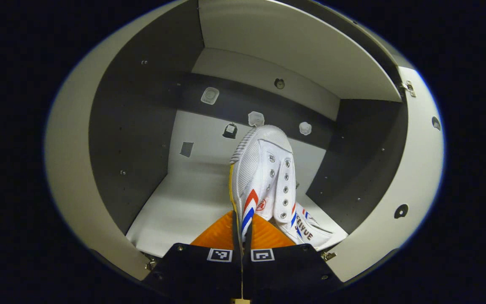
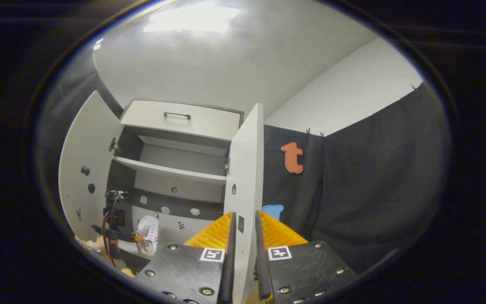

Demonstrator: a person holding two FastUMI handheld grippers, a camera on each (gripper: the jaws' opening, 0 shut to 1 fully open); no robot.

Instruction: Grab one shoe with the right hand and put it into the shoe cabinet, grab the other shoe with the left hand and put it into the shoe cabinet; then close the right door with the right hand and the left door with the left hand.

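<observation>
My left gripper (image 1: 242, 231) is shut on the heel end of a white shoe (image 1: 264, 169) with red and blue stripes, held toe-forward just above the floor (image 1: 184, 198) of the shoe cabinet's lower compartment. A second white shoe (image 1: 312, 230) lies on that floor to the right, partly under the held one. From the right gripper view, the same left gripper (image 2: 116, 230) and held shoe (image 2: 148, 234) are low inside the cabinet. My right gripper (image 2: 244, 215) is shut on the edge of the open right door (image 2: 247, 160), a finger against each face.
The left door (image 2: 82, 169) stands wide open. Above the lower compartment are a shelf (image 2: 171, 169) and a drawer (image 2: 179, 120) with a bar handle. A hand (image 2: 91, 244) holds the left gripper. Dark side walls (image 1: 129, 139) flank the compartment. Black cloth hangs right of the cabinet.
</observation>
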